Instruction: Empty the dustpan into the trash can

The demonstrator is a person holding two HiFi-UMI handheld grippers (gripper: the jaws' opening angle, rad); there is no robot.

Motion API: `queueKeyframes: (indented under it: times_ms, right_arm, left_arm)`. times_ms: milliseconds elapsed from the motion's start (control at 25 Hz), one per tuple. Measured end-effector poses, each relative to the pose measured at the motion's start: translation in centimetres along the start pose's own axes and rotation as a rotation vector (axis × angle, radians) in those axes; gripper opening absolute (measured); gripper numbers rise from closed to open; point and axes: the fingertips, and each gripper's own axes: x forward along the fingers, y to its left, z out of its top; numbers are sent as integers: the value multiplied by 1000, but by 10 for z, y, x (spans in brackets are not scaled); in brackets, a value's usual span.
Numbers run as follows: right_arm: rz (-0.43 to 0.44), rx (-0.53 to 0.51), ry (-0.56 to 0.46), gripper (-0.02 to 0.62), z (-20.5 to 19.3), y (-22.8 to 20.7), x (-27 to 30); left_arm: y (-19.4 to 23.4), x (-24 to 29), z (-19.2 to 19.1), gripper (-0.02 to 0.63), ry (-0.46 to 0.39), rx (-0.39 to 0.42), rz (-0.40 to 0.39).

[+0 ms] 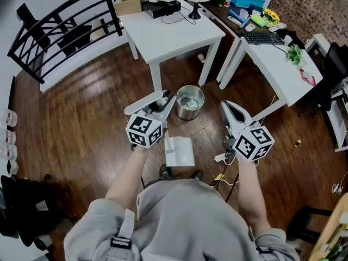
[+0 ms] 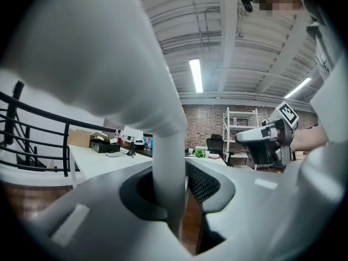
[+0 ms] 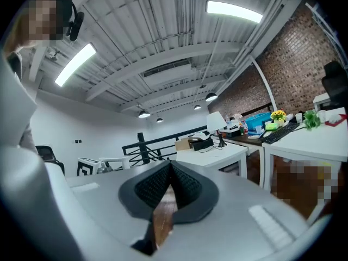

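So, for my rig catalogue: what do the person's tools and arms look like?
The left tool and right tool are light grey shells with black textured pads, each carrying a cube of black-and-white square markers. The person wears a grey top.

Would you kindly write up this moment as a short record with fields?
left gripper: shut on the white dustpan handle, which stands upright between its jaws
right gripper: shut, nothing held
trash can: round, metal, upright on the wooden floor; seen in the head view between the two grippers' front ends
white table: just beyond the trash can
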Motion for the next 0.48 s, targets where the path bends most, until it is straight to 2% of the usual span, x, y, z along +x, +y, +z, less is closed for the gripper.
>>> queueKeyframes:
  times_ms: [280, 480]
  right_arm:
    - [-16, 7, 44, -2, -12, 0, 12]
    - [-46, 22, 69, -2, -20, -6, 15]
  left_arm:
    - [17, 18, -37, 119, -10, -77, -12]
    - [45, 31, -53, 159, -10, -103, 35]
